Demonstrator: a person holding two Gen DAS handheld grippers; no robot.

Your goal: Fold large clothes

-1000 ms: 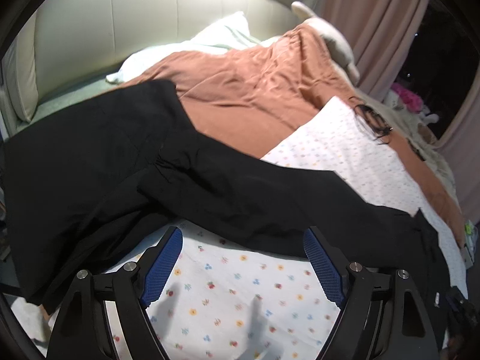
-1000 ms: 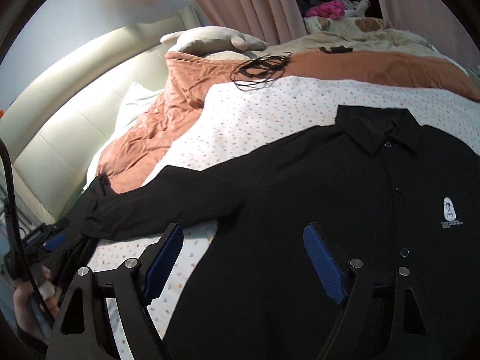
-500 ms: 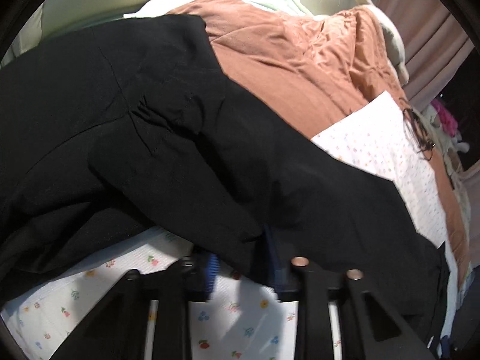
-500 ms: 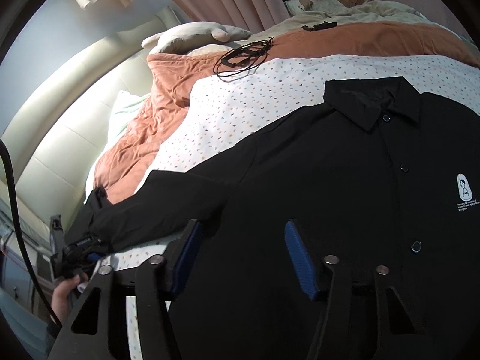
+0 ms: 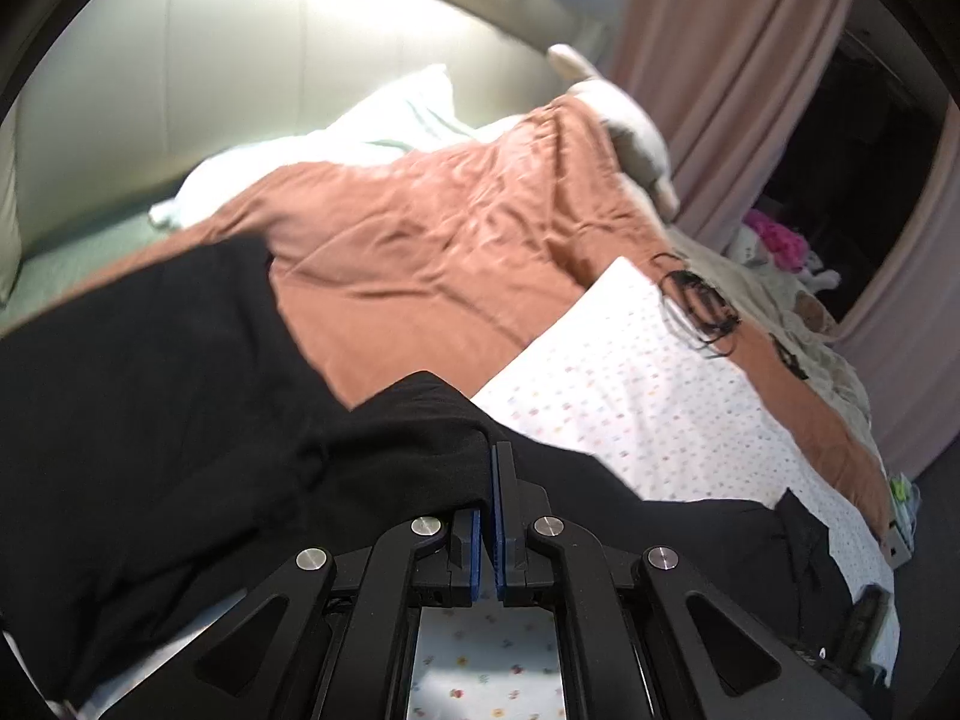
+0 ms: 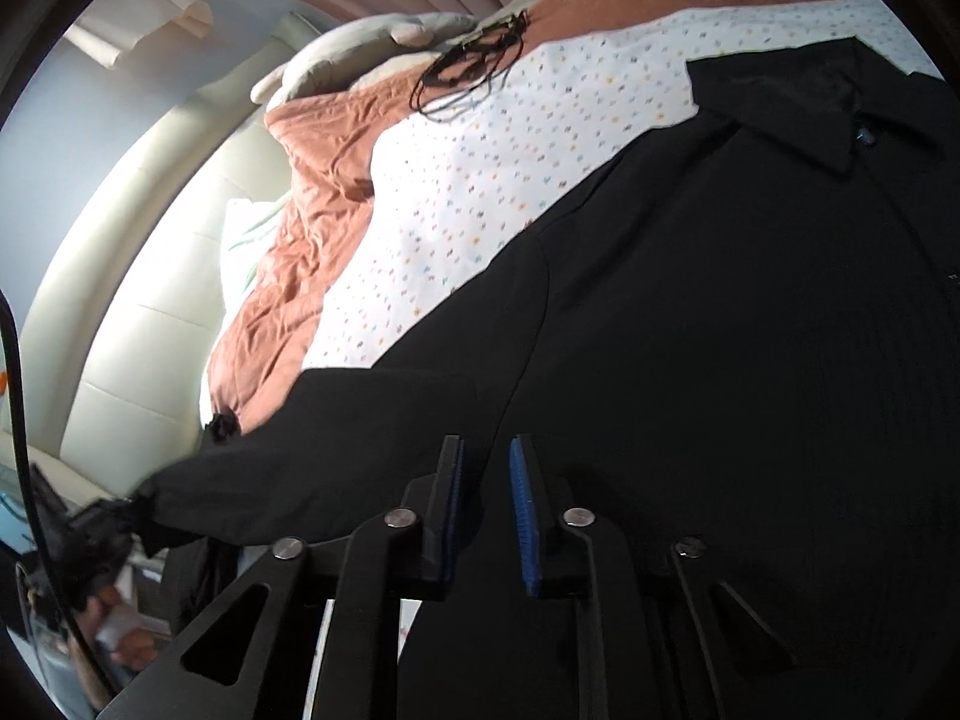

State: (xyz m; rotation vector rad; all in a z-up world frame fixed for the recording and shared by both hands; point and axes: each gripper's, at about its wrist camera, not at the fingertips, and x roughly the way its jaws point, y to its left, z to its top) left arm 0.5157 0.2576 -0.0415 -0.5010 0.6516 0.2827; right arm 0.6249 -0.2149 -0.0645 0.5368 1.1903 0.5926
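Observation:
A black long-sleeved button shirt lies spread face up on a white flowered sheet on the bed. Its collar is at the upper right. My left gripper is shut on the end of the shirt's sleeve and holds it lifted off the sheet. That gripper also shows at the far left of the right wrist view, pinching the sleeve end. My right gripper has its jaws narrowed around the shirt fabric near the armpit, with a small gap left between the blue pads.
An orange quilt covers the bed behind the sheet. A second black garment lies at the left. A tangled black cable rests on the sheet's far corner. White pillows, a padded headboard and pink curtains lie beyond.
Both grippers closed from wide open. The left one moved onto the sleeve end, shut on it and lifted it. The right one lowered onto the shirt side and narrowed around the fabric.

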